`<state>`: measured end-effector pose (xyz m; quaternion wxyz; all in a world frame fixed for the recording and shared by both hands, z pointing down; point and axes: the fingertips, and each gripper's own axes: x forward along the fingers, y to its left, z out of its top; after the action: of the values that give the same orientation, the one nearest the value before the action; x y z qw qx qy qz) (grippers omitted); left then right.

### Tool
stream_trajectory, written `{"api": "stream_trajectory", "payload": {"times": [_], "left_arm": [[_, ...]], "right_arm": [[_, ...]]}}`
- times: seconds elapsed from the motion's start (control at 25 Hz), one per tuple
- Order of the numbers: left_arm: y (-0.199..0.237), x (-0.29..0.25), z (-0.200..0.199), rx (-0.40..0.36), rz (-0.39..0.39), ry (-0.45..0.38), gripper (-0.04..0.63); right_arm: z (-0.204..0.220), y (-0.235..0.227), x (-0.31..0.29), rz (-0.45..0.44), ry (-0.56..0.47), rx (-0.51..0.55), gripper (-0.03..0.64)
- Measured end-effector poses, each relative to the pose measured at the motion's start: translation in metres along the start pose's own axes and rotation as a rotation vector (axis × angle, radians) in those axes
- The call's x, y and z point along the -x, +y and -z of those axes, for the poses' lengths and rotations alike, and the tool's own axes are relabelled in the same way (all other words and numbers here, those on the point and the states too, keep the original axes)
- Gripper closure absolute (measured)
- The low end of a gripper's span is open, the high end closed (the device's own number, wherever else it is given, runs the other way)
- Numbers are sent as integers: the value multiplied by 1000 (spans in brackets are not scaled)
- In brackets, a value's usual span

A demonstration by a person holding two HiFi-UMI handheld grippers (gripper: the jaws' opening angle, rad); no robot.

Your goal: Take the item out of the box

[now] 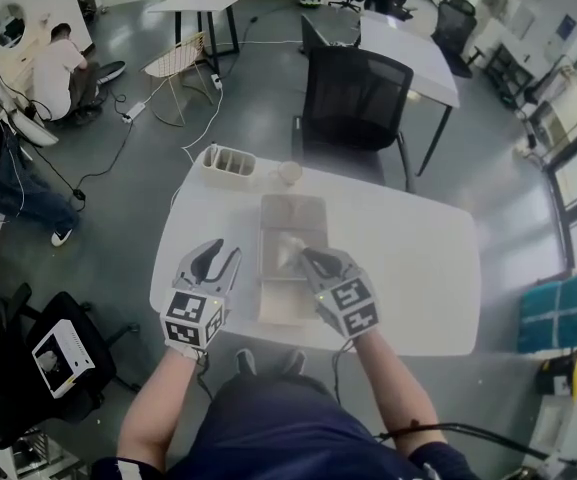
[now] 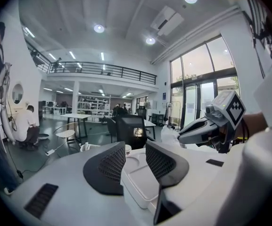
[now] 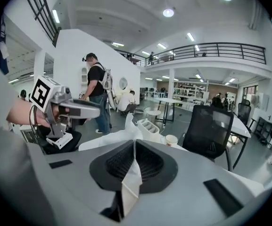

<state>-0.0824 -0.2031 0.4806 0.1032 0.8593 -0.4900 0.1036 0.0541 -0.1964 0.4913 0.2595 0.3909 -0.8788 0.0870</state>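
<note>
Your right gripper (image 3: 133, 147) is clenched on the thin white item (image 3: 130, 180), which rises from the box (image 1: 290, 210). Your left gripper (image 2: 136, 150) stands released, astride the box's rim.

The white rounded desk (image 1: 418, 268) is bare across its right half, so there is open room to pass there. A long shallow white box (image 1: 293, 216) blocks the middle. The right gripper (image 1: 308, 257), clamped on a thin white sheet (image 3: 132, 182), fills the air over the box's near end. The left gripper (image 1: 223, 251), jaws apart, crowds the box's left wall. A white slotted holder (image 1: 228, 163) and a pale paper cup (image 1: 289, 173) guard the far edge, with a black mesh chair (image 1: 353, 103) behind.
</note>
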Motion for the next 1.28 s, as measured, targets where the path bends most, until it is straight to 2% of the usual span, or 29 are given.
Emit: {"api": "stream_trajectory", "payload": {"times": [0.4,0.76,1.0,1.28], "left_arm": [[-2,13,-84,-44,-6,-158,451],[-12,33,-149,-75,-1,-293,466],[-28,38,-172,-86,25,-349,476],[-26,42,-179,-82,-2,-376,495]], "right_arm": [[-88,-25,54,122,-280,-13,591],[-138,-27,99,159,-484,-14,592],[-148,-34,119,194,-540,-16,592],[-150,-45,132,231,-571,-28,594]]}}
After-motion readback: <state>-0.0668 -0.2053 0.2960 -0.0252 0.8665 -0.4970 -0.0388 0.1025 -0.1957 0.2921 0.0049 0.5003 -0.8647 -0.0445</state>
